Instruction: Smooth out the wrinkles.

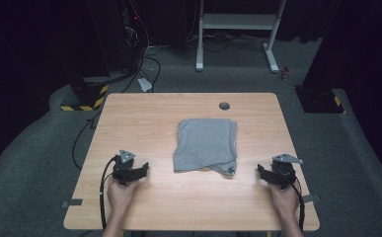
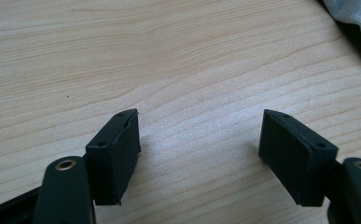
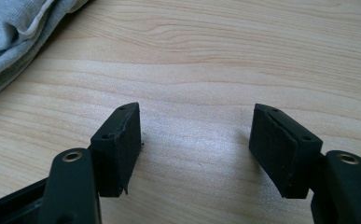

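Note:
A grey folded cloth lies in the middle of the wooden table. My left gripper rests on the table to the cloth's left, held by a hand, its jaws pointing toward the cloth. In the left gripper view the left gripper stands open over bare wood, with a corner of the cloth at the top right. My right gripper rests to the cloth's right. In the right gripper view the right gripper is open over bare wood, and the cloth lies at the top left.
A small round grommet hole sits near the table's far edge. Beyond the table stand a white metal frame and dark equipment with cables on the grey floor. The table's near edge runs just behind both hands.

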A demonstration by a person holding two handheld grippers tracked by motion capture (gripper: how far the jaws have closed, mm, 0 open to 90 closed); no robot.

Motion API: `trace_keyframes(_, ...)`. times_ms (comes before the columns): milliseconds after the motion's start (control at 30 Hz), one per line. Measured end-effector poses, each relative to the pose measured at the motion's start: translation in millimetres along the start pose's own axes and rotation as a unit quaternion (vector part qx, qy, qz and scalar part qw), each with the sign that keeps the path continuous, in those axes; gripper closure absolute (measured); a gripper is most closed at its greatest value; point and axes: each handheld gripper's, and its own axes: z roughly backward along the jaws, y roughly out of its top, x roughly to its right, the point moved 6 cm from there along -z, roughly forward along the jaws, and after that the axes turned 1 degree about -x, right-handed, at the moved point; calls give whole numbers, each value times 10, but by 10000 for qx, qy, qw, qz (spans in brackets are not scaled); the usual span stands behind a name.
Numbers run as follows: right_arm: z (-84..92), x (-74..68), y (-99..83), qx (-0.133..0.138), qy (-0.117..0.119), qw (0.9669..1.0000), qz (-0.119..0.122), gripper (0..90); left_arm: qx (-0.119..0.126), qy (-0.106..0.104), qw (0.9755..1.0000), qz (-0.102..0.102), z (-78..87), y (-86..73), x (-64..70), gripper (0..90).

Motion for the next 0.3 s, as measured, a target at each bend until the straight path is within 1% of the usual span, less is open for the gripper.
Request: trace_keyframes(300,0,-2,0,-5,9,10000,-1,333,-11,-3,10000,-2,0,-1,0,276)
